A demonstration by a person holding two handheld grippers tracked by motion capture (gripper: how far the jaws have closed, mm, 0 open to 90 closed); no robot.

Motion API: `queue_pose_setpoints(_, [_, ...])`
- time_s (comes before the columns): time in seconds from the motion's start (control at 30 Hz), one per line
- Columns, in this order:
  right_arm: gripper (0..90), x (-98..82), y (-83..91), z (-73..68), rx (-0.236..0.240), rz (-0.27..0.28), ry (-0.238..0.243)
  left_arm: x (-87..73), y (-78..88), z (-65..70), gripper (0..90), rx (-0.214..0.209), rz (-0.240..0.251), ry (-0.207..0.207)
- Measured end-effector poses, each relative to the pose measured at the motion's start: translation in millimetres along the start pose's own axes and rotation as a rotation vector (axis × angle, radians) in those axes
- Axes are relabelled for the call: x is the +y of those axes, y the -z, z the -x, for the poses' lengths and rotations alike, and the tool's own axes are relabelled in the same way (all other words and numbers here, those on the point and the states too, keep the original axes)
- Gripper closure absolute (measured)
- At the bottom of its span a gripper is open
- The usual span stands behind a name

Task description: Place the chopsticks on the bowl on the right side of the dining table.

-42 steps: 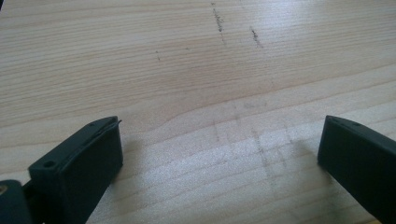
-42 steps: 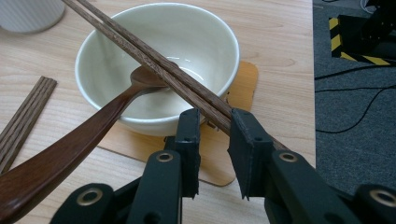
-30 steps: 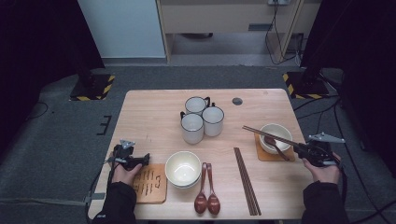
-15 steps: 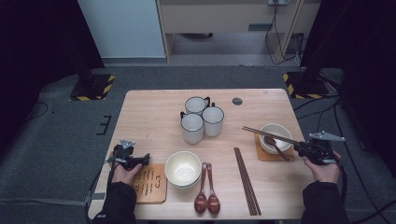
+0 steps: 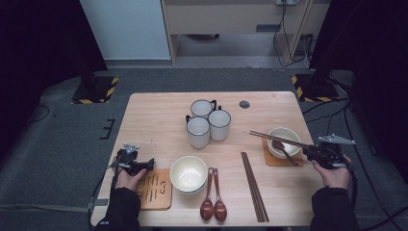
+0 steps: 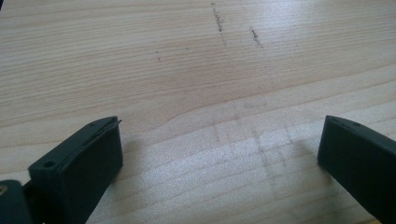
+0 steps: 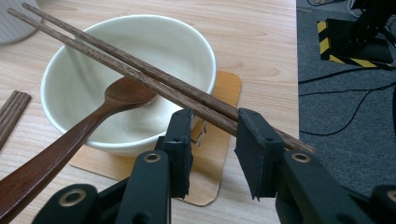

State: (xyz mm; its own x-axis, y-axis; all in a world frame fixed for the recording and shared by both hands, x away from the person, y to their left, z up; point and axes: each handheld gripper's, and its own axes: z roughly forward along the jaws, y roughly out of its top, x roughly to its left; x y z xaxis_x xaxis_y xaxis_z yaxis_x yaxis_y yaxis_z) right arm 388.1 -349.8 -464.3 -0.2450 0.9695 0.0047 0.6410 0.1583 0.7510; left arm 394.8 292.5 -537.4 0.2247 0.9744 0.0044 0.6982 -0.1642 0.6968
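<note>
Wooden chopsticks across loosening right claw, level

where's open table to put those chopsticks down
Bare wood lies along the far left of the table, left of the three mugs, and between the mugs and the right bowl. The near edge is crowded: near bowl, spoons, second chopstick pair.
</note>
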Motion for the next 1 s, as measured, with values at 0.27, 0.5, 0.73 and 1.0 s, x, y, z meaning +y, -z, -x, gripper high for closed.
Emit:
queue_pose_setpoints(0.27, [61.9,8.6,8.1,-6.9,0.019,0.047,0.003,0.0,0.0,0.0,0.0,0.000,0.000,0.000])
queue_pose_setpoints(0.5, [57.8,23.7,8.9,-16.6,0.036,0.099,0.017,0.0,0.0,0.0,0.0,0.000,0.000,0.000])
queue_pose_setpoints(0.73, [56.5,34.8,2.0,-26.2,0.036,0.106,0.039,0.0,0.0,0.0,0.0,0.000,0.000,0.000])
queue_pose_setpoints(1.0, [56.5,46.6,-11.1,-33.6,0.034,0.108,0.048,0.0,0.0,0.0,0.0,0.000,0.000,0.000])
